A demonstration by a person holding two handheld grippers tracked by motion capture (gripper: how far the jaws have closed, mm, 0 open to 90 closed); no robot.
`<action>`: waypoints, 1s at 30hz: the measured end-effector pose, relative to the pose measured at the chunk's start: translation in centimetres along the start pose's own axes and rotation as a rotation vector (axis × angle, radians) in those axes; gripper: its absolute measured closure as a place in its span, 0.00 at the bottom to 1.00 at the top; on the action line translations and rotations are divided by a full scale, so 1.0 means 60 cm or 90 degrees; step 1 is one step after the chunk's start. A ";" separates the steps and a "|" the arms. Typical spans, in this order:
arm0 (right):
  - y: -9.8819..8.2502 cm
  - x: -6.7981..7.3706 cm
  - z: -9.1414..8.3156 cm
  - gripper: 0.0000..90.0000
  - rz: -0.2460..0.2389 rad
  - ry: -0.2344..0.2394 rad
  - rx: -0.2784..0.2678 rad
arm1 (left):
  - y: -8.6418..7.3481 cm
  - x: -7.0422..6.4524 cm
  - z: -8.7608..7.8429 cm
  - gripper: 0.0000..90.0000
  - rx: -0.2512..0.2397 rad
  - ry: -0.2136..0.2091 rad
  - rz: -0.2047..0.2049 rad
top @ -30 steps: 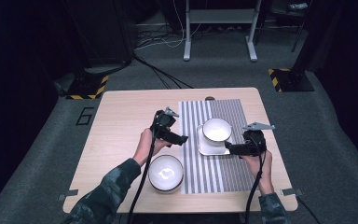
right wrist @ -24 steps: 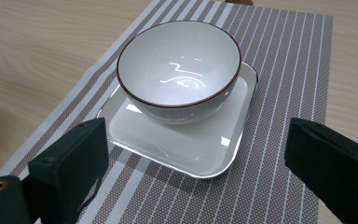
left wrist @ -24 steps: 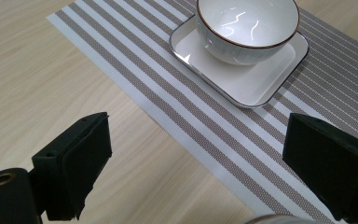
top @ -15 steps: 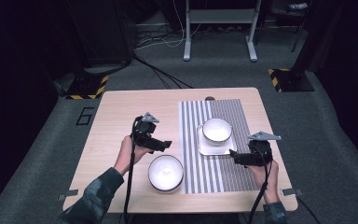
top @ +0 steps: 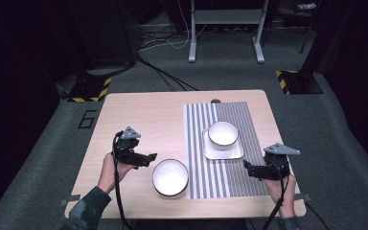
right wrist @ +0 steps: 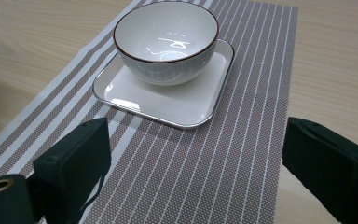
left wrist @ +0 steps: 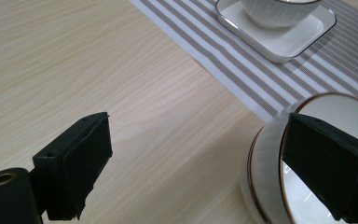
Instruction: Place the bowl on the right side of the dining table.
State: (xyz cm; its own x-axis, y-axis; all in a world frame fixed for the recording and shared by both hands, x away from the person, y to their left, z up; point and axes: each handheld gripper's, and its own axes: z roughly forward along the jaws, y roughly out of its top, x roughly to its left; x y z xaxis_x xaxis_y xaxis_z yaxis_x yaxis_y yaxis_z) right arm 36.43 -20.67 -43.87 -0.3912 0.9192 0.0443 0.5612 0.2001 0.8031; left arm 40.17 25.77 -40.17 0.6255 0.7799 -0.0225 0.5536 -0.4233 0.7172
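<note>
High view: I see a light wood-grain table [top: 139, 120] with a grey-and-white striped woven placemat [top: 225, 182] lying on its right half, reaching from near the far edge to near the near edge. On the mat, toward the far end, sits a white square ceramic plate [top: 223, 151] with rounded corners and a thin dark rim; a white round ceramic bowl with a brown rim [top: 222, 133] stands on it, touching. A second white round bowl with a dark rim [top: 170, 177] sits near the near edge, on bare wood and overlapping the mat's left edge.

Left black gripper [top: 149, 158] hovers just left of that second bowl, held in a hand [top: 109, 168]; jaws wide apart, nothing between them. In the left gripper view one jaw overlaps the bowl's rim [left wrist: 270, 186]; I can't tell if it touches. The bowl's outside looks finely ribbed, glossy inside.

Right black gripper [top: 247, 168] is over the mat's near right corner, jaws spread wide, empty. Right gripper view: mat weave [right wrist: 191, 177] is fine mesh with pale stripes; plate [right wrist: 168, 102] and bowl [right wrist: 165, 39] glossy, with light reflections.
</note>
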 end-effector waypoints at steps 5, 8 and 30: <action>-0.013 -0.002 -0.011 0.08 0.001 -0.008 -0.001 | -0.035 0.008 -0.018 0.09 -0.014 0.012 -0.019; -0.020 -0.002 -0.014 0.08 0.002 -0.013 -0.001 | -0.056 0.016 -0.024 0.09 -0.020 0.019 -0.037; -0.060 -0.027 -0.009 0.08 0.021 -0.056 0.013 | -0.189 0.064 -0.024 0.08 -0.018 0.077 -0.123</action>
State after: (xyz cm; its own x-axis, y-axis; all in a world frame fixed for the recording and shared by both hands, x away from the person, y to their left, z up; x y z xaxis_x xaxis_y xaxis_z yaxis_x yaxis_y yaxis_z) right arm 34.63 -23.08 -46.52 -0.3067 0.9516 0.0174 0.5879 0.1750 0.7897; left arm 35.47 34.22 -47.39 0.4379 0.8956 -0.0789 0.6398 -0.2487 0.7272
